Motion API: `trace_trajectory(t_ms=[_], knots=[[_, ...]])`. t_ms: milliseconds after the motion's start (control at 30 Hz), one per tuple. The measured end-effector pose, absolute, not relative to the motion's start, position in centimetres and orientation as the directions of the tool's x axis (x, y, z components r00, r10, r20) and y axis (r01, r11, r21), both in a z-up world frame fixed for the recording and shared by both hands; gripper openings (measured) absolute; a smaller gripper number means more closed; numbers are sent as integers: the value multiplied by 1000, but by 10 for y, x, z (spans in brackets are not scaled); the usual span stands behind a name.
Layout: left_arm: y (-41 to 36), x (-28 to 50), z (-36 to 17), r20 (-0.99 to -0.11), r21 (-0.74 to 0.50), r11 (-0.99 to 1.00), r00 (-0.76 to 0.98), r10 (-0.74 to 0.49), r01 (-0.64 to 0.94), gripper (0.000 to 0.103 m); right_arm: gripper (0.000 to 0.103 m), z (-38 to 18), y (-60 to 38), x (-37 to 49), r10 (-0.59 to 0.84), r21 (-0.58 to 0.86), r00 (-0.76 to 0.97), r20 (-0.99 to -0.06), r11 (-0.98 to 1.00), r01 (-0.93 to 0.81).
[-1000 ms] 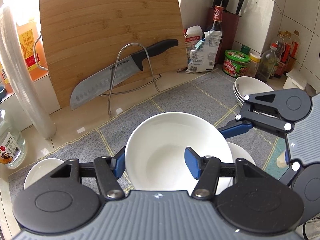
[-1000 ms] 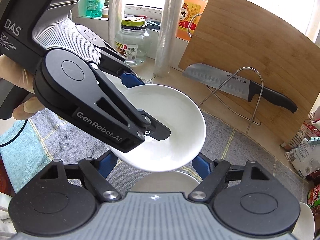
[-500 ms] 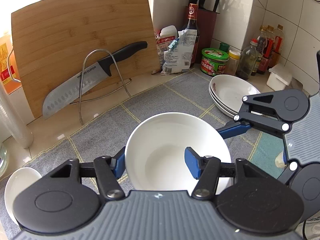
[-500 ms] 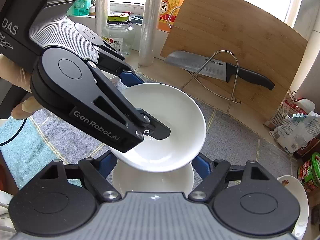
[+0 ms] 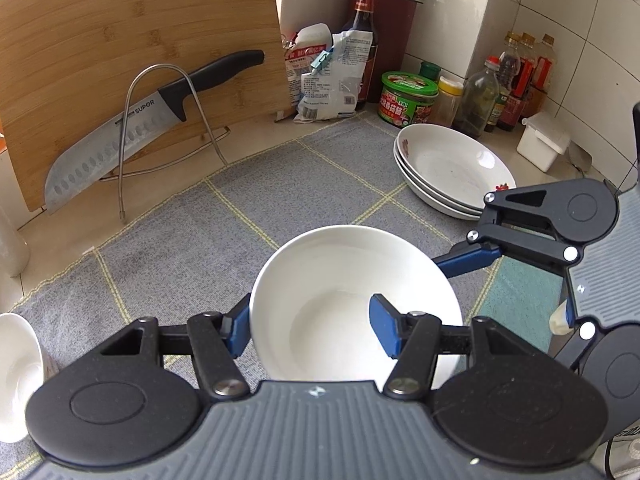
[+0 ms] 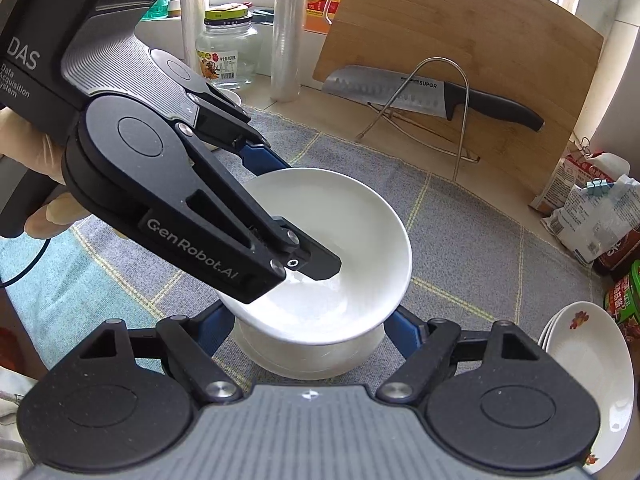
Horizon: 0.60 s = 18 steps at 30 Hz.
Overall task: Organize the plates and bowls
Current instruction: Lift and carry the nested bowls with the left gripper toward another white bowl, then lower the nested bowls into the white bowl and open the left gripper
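Bowls and plates sit on a grey checked mat (image 5: 280, 184) that covers most of the counter, with a bamboo cutting board (image 5: 132, 52) leaning upright at its far edge. We see a knife (image 5: 132, 132) resting on a wire rack (image 5: 168, 128) against that board. Toward the far right of the mat lies a stack of plates (image 5: 452, 172), flower-printed at the rims, just beside jars and bottles in the corner.

Near the middle we hold a white bowl (image 5: 344, 280) with both tools. Our left gripper (image 5: 310, 330) pinches its near rim, one blue finger inside the bowl and one outside, jaws nearly closed on the thin wall. Our right gripper (image 6: 310, 330) stands wider, its fingers on either side of a second white bowl (image 6: 312, 356), which sits right under the first; we cannot tell for sure whether the pads press on it, nor whether the two bowls touch.

At the near left edge another small bowl (image 5: 16, 376) shows only in part.
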<state>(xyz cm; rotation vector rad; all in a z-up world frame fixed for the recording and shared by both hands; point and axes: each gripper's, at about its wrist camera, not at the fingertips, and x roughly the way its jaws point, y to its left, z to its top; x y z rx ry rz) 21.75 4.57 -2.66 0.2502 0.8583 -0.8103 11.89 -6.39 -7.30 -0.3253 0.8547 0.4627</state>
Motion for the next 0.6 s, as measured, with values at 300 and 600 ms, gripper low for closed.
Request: trace_trajectory(t_ms=[300,600], knots=[[43,217,-33,-766,-121,679,367,-528,724,59,85,-79,-67,119,262,-74,547,-795,854,-515],[40,218,-37,-772,-121,677,360,-524,726,59,85,-84,-67,122,262,-63,537,-802,856,-513]])
